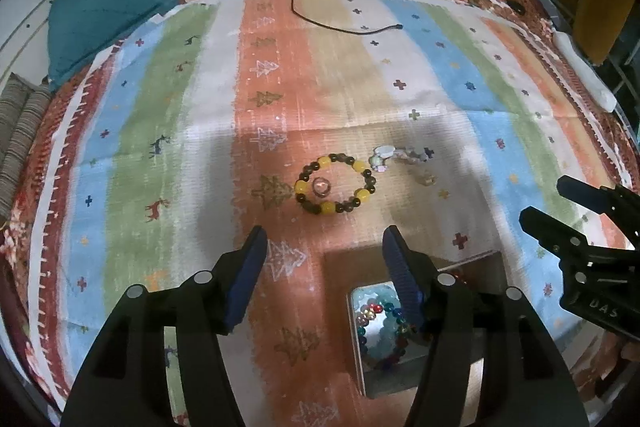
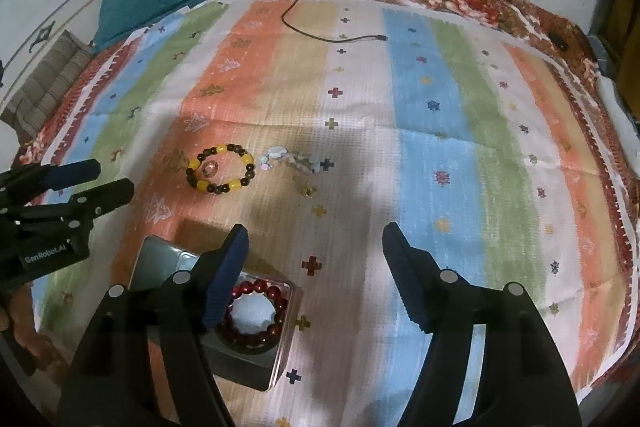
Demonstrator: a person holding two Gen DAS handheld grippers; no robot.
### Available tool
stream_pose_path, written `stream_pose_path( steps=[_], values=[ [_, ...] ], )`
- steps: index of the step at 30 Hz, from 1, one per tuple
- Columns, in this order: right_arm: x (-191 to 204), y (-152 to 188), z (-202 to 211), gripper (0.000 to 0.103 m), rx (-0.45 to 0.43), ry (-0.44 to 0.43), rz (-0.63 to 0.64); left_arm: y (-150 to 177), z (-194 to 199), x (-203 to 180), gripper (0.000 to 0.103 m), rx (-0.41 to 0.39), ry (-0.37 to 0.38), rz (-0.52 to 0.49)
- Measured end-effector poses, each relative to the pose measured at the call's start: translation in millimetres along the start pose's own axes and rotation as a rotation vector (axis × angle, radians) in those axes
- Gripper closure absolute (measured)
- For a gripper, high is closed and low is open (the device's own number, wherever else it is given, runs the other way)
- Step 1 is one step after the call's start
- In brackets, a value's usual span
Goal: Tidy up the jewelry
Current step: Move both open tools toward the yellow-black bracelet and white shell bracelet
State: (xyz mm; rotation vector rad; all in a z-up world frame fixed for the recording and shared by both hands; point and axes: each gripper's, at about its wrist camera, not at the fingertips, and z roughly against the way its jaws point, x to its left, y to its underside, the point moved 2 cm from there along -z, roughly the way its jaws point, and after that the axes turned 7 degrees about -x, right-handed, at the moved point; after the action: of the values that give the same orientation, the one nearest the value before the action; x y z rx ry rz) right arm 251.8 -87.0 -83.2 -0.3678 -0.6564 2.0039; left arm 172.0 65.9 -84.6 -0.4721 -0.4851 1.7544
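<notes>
Jewelry lies on the striped cloth point(image 1: 160, 115) ahead of both tools. Left gripper point(image 1: 324, 251) hangs with jaws apart, holding nothing, above the box point(image 1: 360, 367); the yellow-and-brown bracelet point(image 1: 335, 185) rings a small ring point(image 1: 321, 185) just beyond. Right gripper point(image 2: 314, 243) likewise gapes, over the red bracelet point(image 2: 256, 315) in the box.

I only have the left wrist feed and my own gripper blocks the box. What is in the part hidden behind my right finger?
Observer: The right wrist view shows a dark red bead bracelet lying in the right section of the box.
Operator: Is the right gripper carrying anything?
Observer: No, the right gripper has its jaws wide apart with only cloth between them.
Operator: Is the small ring inside the yellow and brown bracelet, or beside it?
Observer: Inside: the ring sits within the loop of the yellow and brown bracelet.
</notes>
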Motion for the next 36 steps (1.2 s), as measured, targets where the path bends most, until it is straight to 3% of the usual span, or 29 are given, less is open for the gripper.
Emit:
stream_pose_path(
  steps=[14, 36],
  values=[
    [-6, -14, -23, 0.026, 0.026, 0.017, -0.005, -12, -21, 8, 0.032, 0.025, -0.025, 0.001],
    [-2, -27, -58, 0.023, 0.076, -0.003, 0.031, -25, -61, 18, 0.031, 0.087, -0.051, -0.005]
  ],
)
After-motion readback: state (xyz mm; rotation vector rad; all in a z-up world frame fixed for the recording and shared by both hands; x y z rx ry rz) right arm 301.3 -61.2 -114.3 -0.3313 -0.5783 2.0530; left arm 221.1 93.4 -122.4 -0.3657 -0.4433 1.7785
